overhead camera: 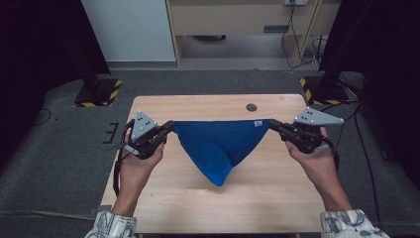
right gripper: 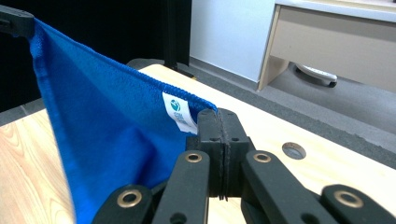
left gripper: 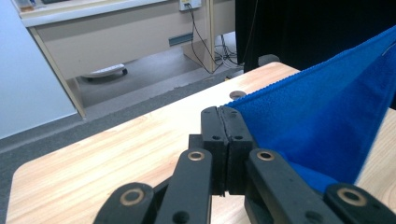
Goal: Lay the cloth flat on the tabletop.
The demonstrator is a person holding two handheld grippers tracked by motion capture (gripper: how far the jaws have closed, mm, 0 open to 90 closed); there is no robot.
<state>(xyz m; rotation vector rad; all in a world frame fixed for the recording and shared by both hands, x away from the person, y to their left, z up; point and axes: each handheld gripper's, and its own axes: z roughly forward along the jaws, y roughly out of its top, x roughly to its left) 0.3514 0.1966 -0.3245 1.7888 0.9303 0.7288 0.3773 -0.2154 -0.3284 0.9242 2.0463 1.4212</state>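
The left claw (overhead camera: 170, 127) and the right claw (overhead camera: 273, 124) each pinch a top corner of the blue towel (overhead camera: 218, 144), jaws clamped tight on the fabric. The towel hangs stretched between them above the table (overhead camera: 198, 208), its upper hem taut and its lower point drooping to the wood below. Lifting and spreading look done; laying it flat or folding it appears to remain. A white label (right gripper: 179, 112) sits just beside the right claw, a round grommet (overhead camera: 251, 107) lies beyond the towel, and nothing blocks the way
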